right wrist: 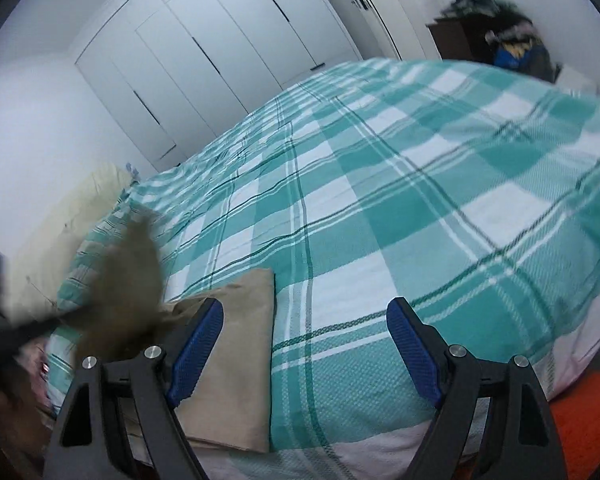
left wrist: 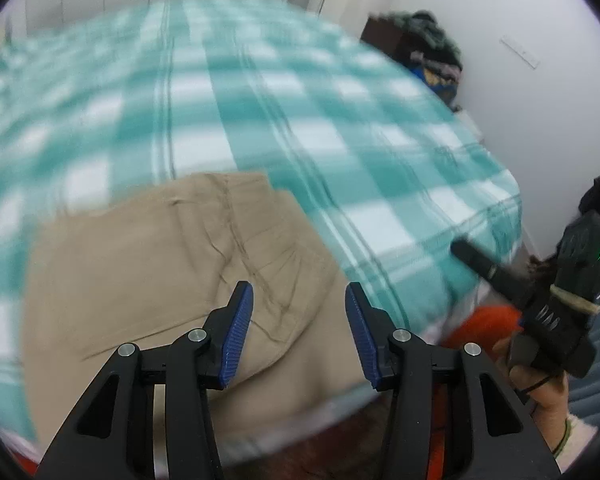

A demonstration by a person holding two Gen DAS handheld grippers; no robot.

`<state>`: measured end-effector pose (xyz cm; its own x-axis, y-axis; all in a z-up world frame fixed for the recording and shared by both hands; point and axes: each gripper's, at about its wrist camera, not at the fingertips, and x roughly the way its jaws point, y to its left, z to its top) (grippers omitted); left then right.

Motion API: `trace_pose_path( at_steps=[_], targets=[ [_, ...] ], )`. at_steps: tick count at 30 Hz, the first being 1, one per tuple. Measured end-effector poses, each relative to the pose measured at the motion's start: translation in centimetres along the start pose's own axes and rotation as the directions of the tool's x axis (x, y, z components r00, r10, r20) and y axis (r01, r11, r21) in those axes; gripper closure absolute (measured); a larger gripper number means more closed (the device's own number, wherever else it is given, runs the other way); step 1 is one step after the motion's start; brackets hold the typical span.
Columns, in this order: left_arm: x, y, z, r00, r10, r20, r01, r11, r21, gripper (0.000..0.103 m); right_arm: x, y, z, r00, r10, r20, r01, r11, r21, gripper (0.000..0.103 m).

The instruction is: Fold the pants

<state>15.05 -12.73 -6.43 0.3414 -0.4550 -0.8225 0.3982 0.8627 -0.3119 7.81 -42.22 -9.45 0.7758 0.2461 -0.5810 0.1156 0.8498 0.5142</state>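
1. Nearest the left wrist camera, the left gripper [left wrist: 299, 320] hangs with its jaws wide and nothing between them, just above the tan pants [left wrist: 172, 280]
2. The pants lie in a compact, folded-looking stack at the near edge of the bed [left wrist: 400, 168], on the green checked cover
3. To the right, the right gripper [right wrist: 305, 344] hovers over the cover just beside the pants' right edge [right wrist: 236, 360], jaws wide and holding nothing
4. My reading: the folding looks nearly or fully done, both tools free of cloth
5. If a fold remains, the next move calls for both jaws to close on one end's corners and carry it across; otherwise smoothing the stack
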Motion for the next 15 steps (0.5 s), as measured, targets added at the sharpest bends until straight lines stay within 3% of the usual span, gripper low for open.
trace_pose_path(
  at_steps=[1,3,6,8,10,12,13,15],
  targets=[
    [-0.3,0.8,-0.6,0.999,-0.050,-0.002,0.050,0.998,-0.042,0.046,-0.1,-0.6,-0.2,1.000,0.009,-0.010,-0.009,1.000,0.020,0.020],
    [-2.0,2.9,-1.4,0.997,-0.079,0.020,0.081,0.992,-0.099,0.037,-0.3,-1.5,-0.6,0.999,0.022,-0.027,-0.020,0.998,0.056,0.020],
    [-5.7,6.1,-1.6,0.996,-0.027,0.089,0.040,0.990,-0.137,0.036,-0.3,-2.5,-1.1,0.996,0.072,-0.048,-0.067,0.993,0.098,0.020],
    [-8.6,8.9,-2.8,0.989,0.038,0.143,-0.013,0.984,-0.175,0.031,0.1,-2.6,-1.1,0.986,0.155,-0.065,-0.147,0.982,0.117,0.022],
    [-10.4,11.4,-3.9,0.979,0.114,0.170,-0.078,0.976,-0.205,0.027,0.9,-2.1,-1.2,0.945,0.312,-0.101,-0.295,0.942,0.158,0.024],
    [-11.2,13.7,-5.8,0.965,0.199,0.171,-0.161,0.964,-0.212,0.027,2.5,-1.1,-1.9,0.872,0.462,-0.158,-0.422,0.876,0.233,0.026],
    [-11.3,14.6,-7.1,0.957,0.242,0.160,-0.208,0.956,-0.208,0.027,3.6,-0.3,-2.4,0.829,0.524,-0.193,-0.465,0.840,0.280,0.027],
    [-11.1,15.6,-9.5,0.955,0.267,0.129,-0.239,0.950,-0.198,0.027,5.3,1.4,-3.1,0.791,0.550,-0.269,-0.470,0.827,0.308,0.031]
  ],
)
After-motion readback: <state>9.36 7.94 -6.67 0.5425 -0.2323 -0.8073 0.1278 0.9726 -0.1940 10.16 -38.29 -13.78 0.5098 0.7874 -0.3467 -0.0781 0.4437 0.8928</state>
